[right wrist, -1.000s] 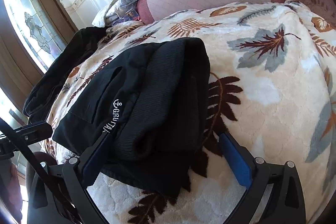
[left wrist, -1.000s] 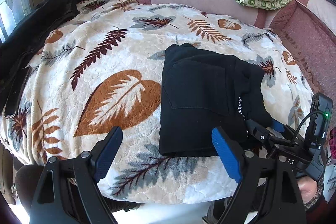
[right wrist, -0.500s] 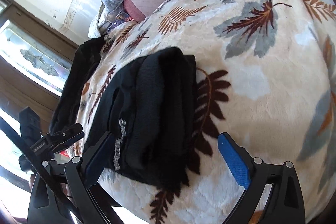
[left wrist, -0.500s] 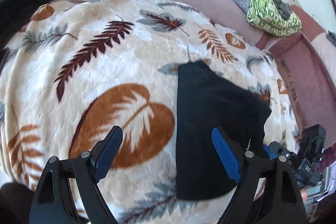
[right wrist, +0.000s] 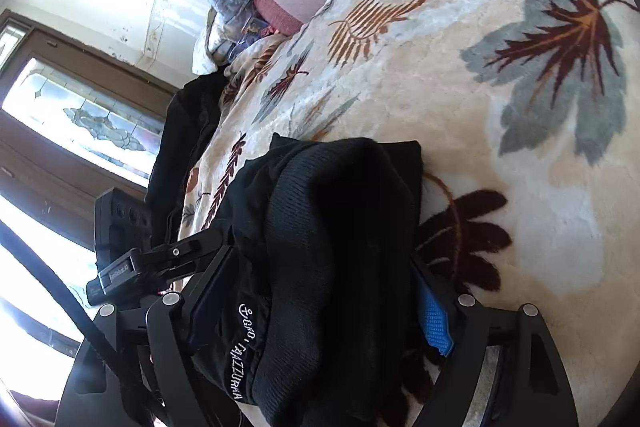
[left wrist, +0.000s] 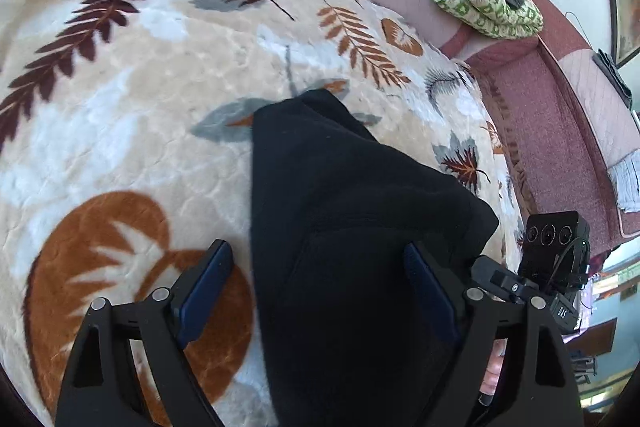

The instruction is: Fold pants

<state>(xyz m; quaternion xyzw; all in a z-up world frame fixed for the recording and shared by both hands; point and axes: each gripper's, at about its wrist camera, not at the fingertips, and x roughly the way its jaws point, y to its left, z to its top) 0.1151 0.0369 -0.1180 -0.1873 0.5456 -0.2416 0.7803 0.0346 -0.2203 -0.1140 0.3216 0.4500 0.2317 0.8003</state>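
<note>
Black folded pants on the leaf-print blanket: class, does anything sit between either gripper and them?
Nothing visible does. The black folded pants already lie between the left gripper's open fingers, and the right gripper's closing jaws straddle their near edge on the leaf-print blanket.

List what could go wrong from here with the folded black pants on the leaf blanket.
1. The right gripper is closing around the thick near end of the black pants; it may bunch the stacked layers and undo the fold.
2. The left gripper straddles only the pants' left edge, so it might catch only part of the stack.
3. The plush leaf blanket lies right under the pads and could get pinched along with the cloth.
</note>
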